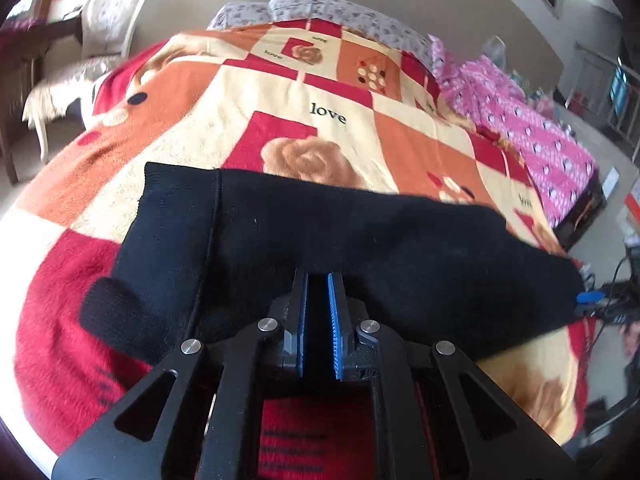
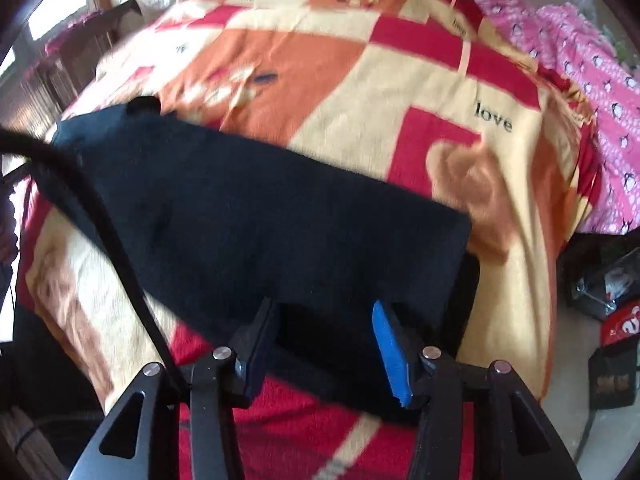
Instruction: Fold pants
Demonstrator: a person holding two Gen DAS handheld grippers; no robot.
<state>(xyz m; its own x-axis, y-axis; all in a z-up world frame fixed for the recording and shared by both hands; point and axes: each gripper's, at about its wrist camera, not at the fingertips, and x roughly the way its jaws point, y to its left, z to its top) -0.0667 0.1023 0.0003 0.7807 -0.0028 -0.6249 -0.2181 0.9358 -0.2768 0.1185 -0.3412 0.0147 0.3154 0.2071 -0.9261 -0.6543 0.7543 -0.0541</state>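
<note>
Black pants (image 1: 320,236) lie folded lengthwise across a red, orange and cream blanket (image 1: 280,92) on a bed. My left gripper (image 1: 319,280) is shut on the near edge of the pants, with black cloth between its blue pads. In the right wrist view the pants (image 2: 248,216) stretch from upper left to lower right. My right gripper (image 2: 326,312) is open, its fingers spread over the near edge of the pants and holding nothing. The right gripper's blue tip also shows in the left wrist view (image 1: 588,298) at the far right end of the pants.
A pink patterned cover (image 1: 520,120) lies along the right side of the bed. A white chair (image 1: 100,28) and a dark wooden table (image 1: 24,52) stand at the left. A black cable (image 2: 108,240) crosses the right wrist view. Boxes (image 2: 612,376) sit on the floor at right.
</note>
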